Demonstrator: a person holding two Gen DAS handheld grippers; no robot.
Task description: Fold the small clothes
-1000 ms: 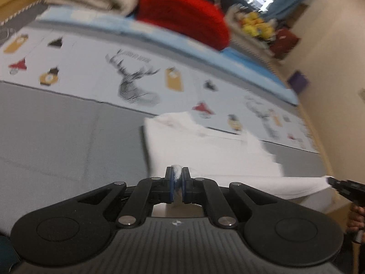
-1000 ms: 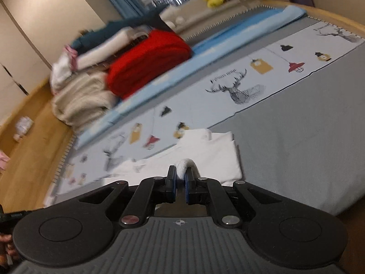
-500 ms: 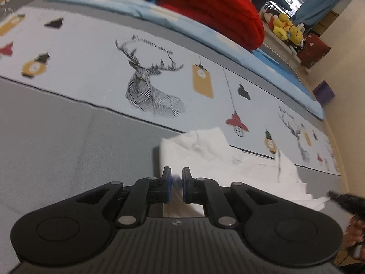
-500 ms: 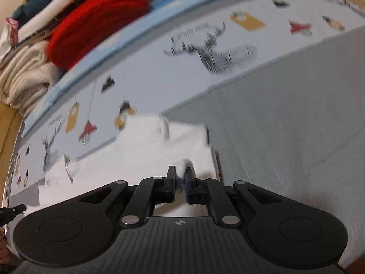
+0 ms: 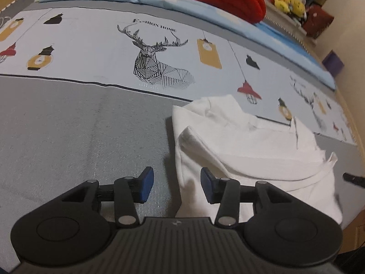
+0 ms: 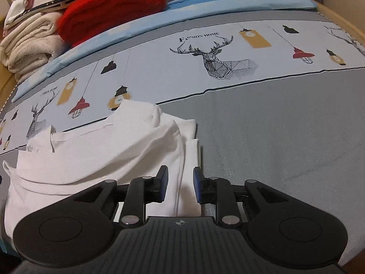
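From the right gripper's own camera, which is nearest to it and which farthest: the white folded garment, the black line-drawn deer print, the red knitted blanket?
1. White folded garment: directly beneath the open right gripper.
2. Black line-drawn deer print: ahead, slightly right, on the bedsheet.
3. Red knitted blanket: far back, left.

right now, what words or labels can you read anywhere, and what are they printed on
"FASHION HOME" stands on the bed sheet, above the deer print.
The same caption shows in the left wrist view, its middle letters smeared.
A smaller caption over the second deer is too small to read.
The white shirt shows no readable label, nor do the grippers.
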